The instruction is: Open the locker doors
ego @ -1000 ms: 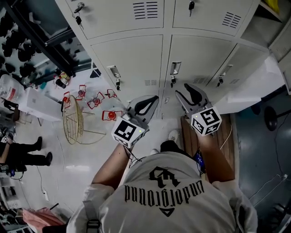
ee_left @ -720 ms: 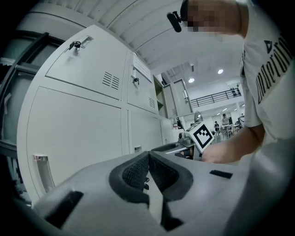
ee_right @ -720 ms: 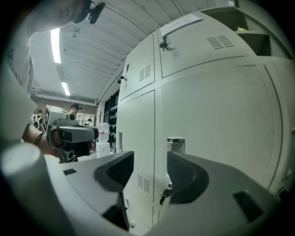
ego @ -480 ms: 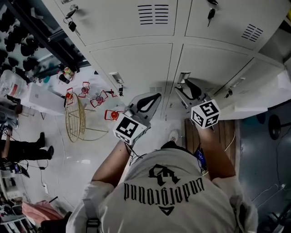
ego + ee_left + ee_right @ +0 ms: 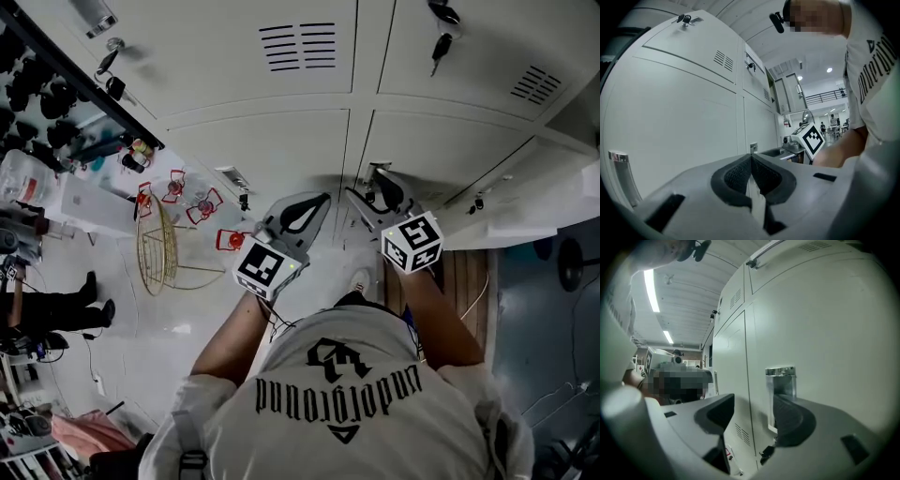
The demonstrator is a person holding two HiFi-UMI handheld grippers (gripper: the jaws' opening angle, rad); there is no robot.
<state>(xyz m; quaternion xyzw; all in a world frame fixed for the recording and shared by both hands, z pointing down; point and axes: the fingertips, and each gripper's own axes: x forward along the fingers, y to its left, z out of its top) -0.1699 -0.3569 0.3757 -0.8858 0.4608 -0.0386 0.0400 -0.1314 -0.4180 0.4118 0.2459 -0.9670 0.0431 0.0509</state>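
Pale grey locker doors (image 5: 281, 150) with slatted vents (image 5: 298, 47) stand just ahead, the 2 nearest shut. The right gripper (image 5: 752, 404) has just been opening, its jaws apart with nothing between them, beside a chrome handle (image 5: 780, 380) that the head view barely shows. Left gripper (image 5: 751, 157) — closed, empty.

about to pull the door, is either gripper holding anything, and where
Nothing is held. The right gripper has just been opening its jaws, nothing between them, handle just ahead. Left gripper shut, empty.

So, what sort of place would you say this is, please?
Probably a locker area in a workshop or lab: a bank of pale grey metal lockers with vented, keyed doors, a gold wire rack and small red frames on the white floor.
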